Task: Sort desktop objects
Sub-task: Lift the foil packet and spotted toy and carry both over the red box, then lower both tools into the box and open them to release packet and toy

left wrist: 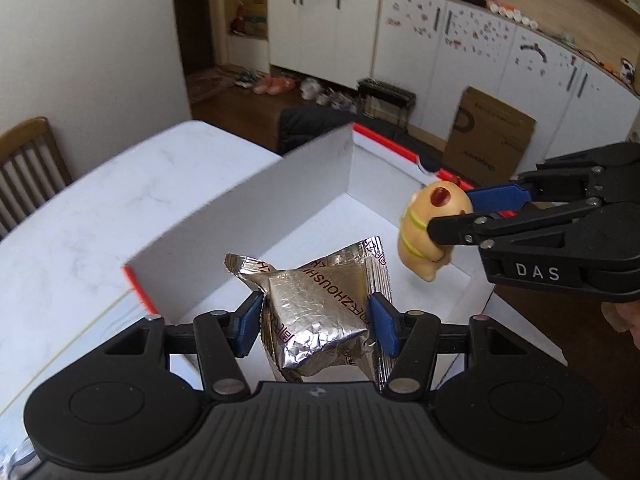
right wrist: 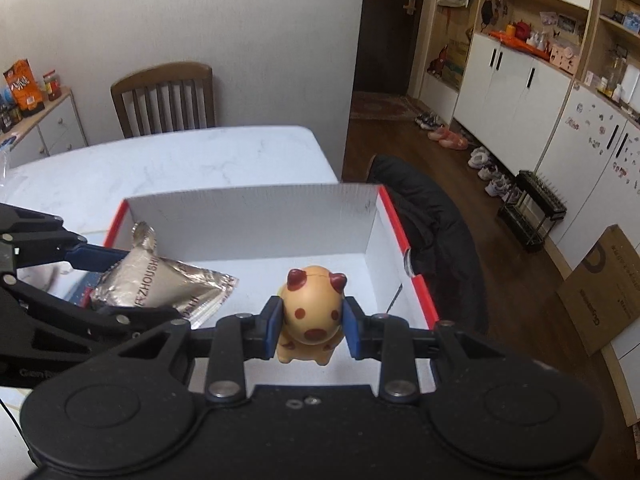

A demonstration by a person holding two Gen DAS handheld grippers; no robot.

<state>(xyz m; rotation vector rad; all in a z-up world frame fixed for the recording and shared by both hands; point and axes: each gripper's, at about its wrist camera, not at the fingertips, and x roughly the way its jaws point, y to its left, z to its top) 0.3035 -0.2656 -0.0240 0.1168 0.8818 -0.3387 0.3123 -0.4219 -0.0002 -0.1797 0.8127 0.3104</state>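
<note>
My left gripper is shut on a silver foil snack packet and holds it over the near end of a white box with a red rim. My right gripper is shut on a tan toy animal with dark red spots and holds it above the box floor. The toy and the right gripper also show in the left wrist view at the right. The packet and the left gripper show at the left of the right wrist view.
The box stands on a white marble table. A wooden chair stands behind the table. A dark jacket lies past the box's right side. A cardboard carton leans against white cabinets.
</note>
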